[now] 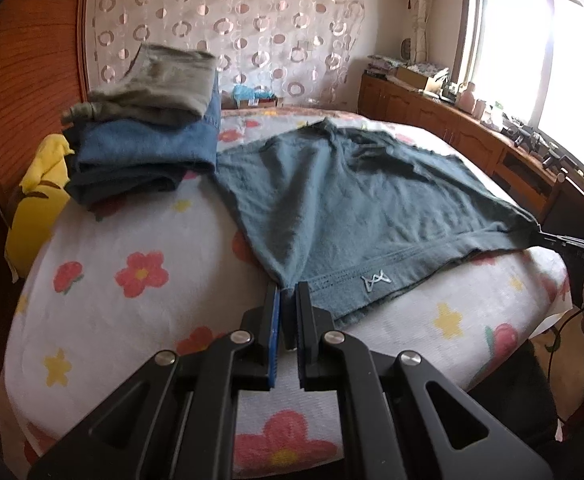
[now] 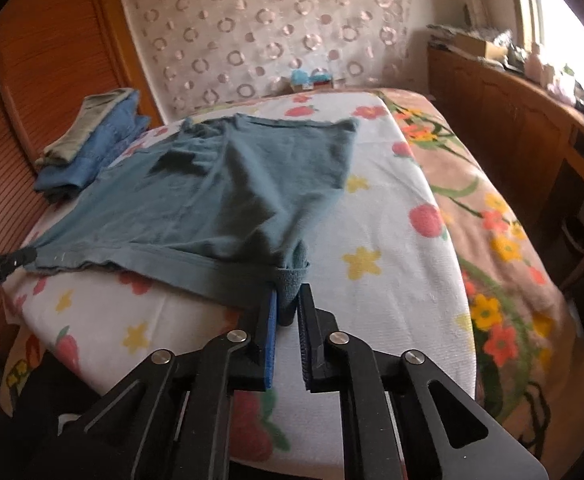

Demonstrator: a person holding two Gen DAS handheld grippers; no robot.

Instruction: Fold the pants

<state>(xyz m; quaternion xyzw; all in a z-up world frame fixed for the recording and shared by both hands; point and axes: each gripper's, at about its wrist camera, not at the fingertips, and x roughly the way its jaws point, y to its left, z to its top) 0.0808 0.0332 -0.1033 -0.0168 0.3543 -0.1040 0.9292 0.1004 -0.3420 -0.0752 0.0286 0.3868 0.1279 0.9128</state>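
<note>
Teal pants [image 1: 352, 204] lie spread on the flowered bed [image 1: 131, 312], stretched between the two tools. The left hand-held gripper [image 1: 288, 300] is clenched on one corner of the waistband, and the right hand-held gripper [image 2: 287, 304] is clenched on the other corner, where the fabric bunches between its pads. Beyond the left hand-held gripper, to its left, a stack of folded clothes [image 1: 147, 144] rests on the bed.

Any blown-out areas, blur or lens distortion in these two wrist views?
Left wrist view: the window is blown out white, the stack of folded clothes looks soft, and the bed edge bows from the fisheye. Right wrist view: glare only at the upper right corner, teal pants reasonably sharp, dark vignette at the corners.
</note>
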